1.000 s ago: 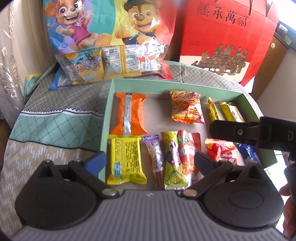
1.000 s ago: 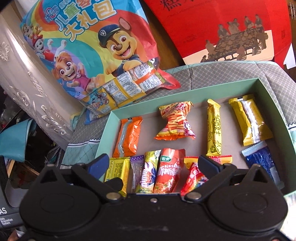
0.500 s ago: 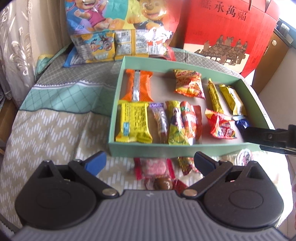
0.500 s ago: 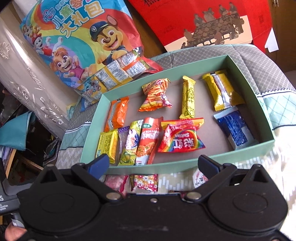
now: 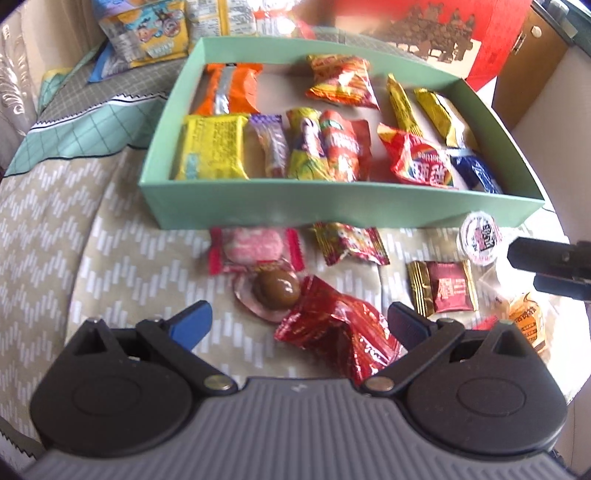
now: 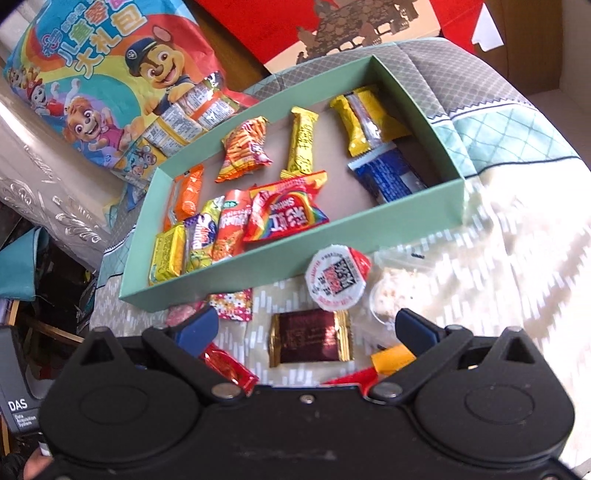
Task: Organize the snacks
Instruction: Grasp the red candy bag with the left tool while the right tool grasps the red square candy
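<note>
**Both grippers hang open over the loose snacks in front of the green box**

Your left gripper (image 5: 297, 319) is spread wide and holds nothing; between its blue-tipped fingers (image 5: 190, 323) lies a crumpled red foil wrapper (image 5: 334, 334), and just beyond that a round brown chocolate in clear pink wrap (image 5: 275, 288). Past these, close against the box wall, you have a pink candy in a red-edged clear packet (image 5: 255, 249) and a small red-and-yellow flowered sachet (image 5: 349, 242).

Your right gripper (image 6: 306, 330) is also released and empty. A square dark-red packet with gold ends (image 6: 310, 341) sits on the cloth between its fingers. Just beyond it is a round jelly cup with a white printed foil lid (image 6: 334, 282), touching the near wall of the box, and a clear plastic wrapper (image 6: 388, 295) lies to its right.

The shallow mint-green cardboard box (image 5: 332, 210) rests on the beige patterned tablecloth (image 5: 55, 229). Inside it you can see an orange bar (image 5: 229, 88), a yellow square packet (image 5: 210, 147), a red rainbow Skittles bag (image 6: 284, 218), a slim yellow stick (image 6: 301, 146) and a blue packet (image 6: 388, 177), among others. Behind the box leans a large cartoon-puppy gift bag (image 6: 110, 74), with a red printed carton (image 6: 332, 29) beside it.
</note>
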Tool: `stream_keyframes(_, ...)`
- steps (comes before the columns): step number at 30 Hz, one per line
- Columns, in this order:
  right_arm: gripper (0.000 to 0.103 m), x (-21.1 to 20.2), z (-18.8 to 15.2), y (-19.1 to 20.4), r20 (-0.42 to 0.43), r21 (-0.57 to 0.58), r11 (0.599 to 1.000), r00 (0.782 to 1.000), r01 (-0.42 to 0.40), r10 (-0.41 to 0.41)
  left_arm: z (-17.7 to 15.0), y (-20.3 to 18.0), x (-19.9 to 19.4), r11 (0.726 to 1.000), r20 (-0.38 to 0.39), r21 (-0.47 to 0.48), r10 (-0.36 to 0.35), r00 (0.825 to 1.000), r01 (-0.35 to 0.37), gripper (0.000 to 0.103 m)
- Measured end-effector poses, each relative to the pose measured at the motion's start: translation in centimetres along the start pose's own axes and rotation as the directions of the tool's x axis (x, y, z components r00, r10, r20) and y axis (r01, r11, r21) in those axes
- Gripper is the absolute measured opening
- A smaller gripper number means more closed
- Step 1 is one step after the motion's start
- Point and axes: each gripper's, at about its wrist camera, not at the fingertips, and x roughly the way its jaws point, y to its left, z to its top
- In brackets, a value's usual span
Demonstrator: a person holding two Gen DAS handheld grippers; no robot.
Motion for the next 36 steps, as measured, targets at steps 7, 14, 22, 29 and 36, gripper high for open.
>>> stream_keyframes(7,0.103,-0.6,-1.4,-1.7,-0.009,0.023,1.000,1.000,0.018,-0.017,-0.9,-1.2,1.4,0.998,-0.020,0.051,0.049,0.999,-0.048,0.103)
stream_keyframes(14,0.092,-2.1,-2.7,-0.3,0.014,-0.060,0.998,1.000,0.000,0.001,-1.4,0.2,1.3,0.997,-0.015,0.044,0.060,0.998,-0.059,0.103)
stream_keyframes(22,0.066,-0.2,-4.9,0.1,-0.074,-0.115,0.991,0.994,0.066,-0.075,-2.5,2.3,0.4,0.997,-0.001,0.029,0.074,0.997,-0.074,0.103)
stream_keyframes(29,0.038,1.0,-7.1,2.8,-0.066,-0.297,0.949,0.990,0.101,-0.126,-3.1,4.6,-0.4,0.994,-0.006,-0.046,0.096,0.995,-0.096,0.103)
stream_keyframes(36,0.038,1.9,-7.4,4.1,-0.056,-0.334,0.938,0.992,0.088,-0.113,-2.6,4.6,-1.0,0.991,0.004,-0.070,0.118,0.993,-0.118,0.103)
